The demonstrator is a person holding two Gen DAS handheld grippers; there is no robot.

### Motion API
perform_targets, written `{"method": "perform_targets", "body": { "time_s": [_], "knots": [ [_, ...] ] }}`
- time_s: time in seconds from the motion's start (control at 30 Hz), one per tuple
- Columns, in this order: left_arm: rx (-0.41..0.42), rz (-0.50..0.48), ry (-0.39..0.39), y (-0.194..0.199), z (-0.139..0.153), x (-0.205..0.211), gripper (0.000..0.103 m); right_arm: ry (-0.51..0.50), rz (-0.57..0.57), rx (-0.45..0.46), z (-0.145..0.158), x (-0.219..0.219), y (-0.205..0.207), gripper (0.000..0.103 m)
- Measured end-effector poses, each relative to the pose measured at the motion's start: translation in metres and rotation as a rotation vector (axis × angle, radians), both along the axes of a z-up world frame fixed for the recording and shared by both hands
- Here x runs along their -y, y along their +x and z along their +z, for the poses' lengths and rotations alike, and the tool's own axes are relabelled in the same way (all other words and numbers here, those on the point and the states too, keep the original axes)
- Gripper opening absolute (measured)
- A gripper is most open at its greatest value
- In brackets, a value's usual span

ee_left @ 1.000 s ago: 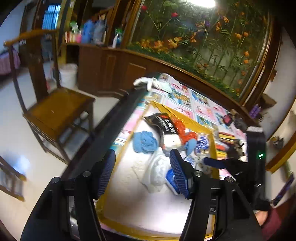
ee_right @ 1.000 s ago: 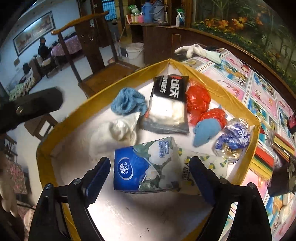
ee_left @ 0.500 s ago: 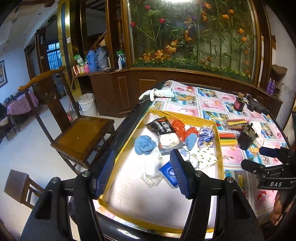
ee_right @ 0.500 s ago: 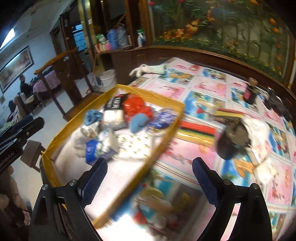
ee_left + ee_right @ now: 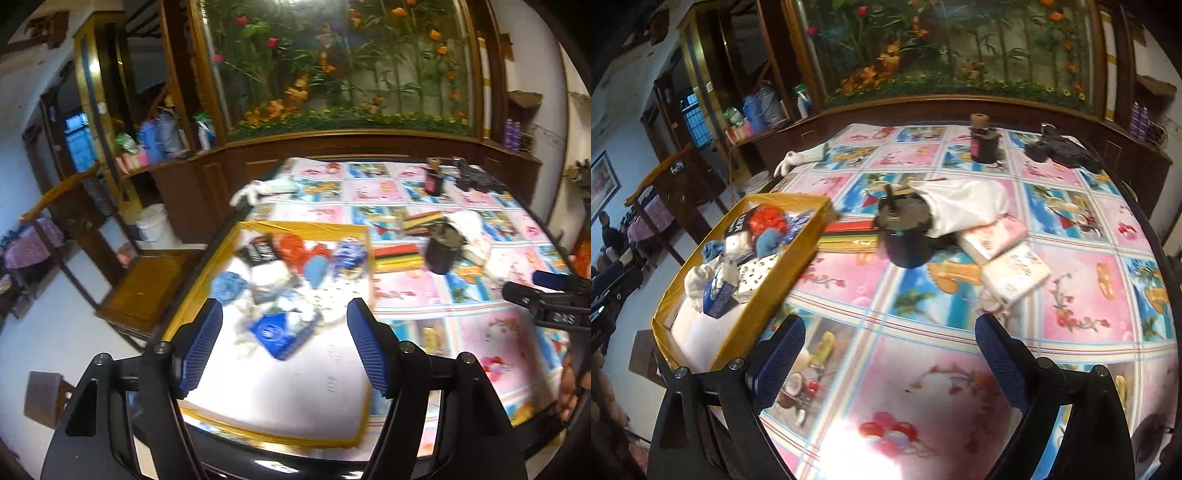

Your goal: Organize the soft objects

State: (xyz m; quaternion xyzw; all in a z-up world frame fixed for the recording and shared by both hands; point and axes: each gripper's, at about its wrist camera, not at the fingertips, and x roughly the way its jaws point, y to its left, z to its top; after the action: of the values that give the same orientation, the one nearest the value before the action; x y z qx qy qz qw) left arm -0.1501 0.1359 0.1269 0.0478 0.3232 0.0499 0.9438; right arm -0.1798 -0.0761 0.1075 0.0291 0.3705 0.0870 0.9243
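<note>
Both grippers have pulled back from the yellow-rimmed tray point(image 5: 783, 273), and the right gripper point(image 5: 890, 354) has swung off it, out over the patterned tablecloth point(image 5: 923, 387). Its jaws stand wide with nothing between them. The left gripper point(image 5: 284, 332) hangs above the tray, jaws opening, also empty. The blue Vinda tissue pack point(image 5: 277, 332) lies in the tray among the other soft things. Two pale tissue packs point(image 5: 1015, 277) and a white cloth bag point(image 5: 964, 206) lie loose beside the black pot point(image 5: 905, 236), likely next to collect.
</note>
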Motion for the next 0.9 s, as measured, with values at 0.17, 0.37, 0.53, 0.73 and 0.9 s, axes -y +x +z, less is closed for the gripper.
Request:
{"method": "perform_targets", "body": {
  "time_s": [0.17,0.37,0.53,0.73,0.9],
  "knots": [
    [-0.106,-0.251,-0.221,0.005,-0.013,0.024,0.069,0.053,-0.110,-0.012,0.002,0.053,0.004,0.094],
    [-0.153,-0.371,-0.270,0.010,-0.028,0.051,0.069,0.107,-0.257,-0.061,0.002,0.103,0.025,0.094],
    [-0.173,-0.378,-0.300,0.017,-0.038,0.049,0.069,0.163,-0.277,-0.115,0.003,0.104,0.078,0.094],
    [-0.196,-0.347,-0.319,0.027,-0.050,0.035,0.069,0.201,-0.322,-0.165,0.004,0.089,0.162,0.094],
    [-0.210,-0.341,-0.336,0.035,-0.056,0.028,0.069,0.148,-0.324,-0.273,-0.023,0.066,0.213,0.088]
  ]
}}
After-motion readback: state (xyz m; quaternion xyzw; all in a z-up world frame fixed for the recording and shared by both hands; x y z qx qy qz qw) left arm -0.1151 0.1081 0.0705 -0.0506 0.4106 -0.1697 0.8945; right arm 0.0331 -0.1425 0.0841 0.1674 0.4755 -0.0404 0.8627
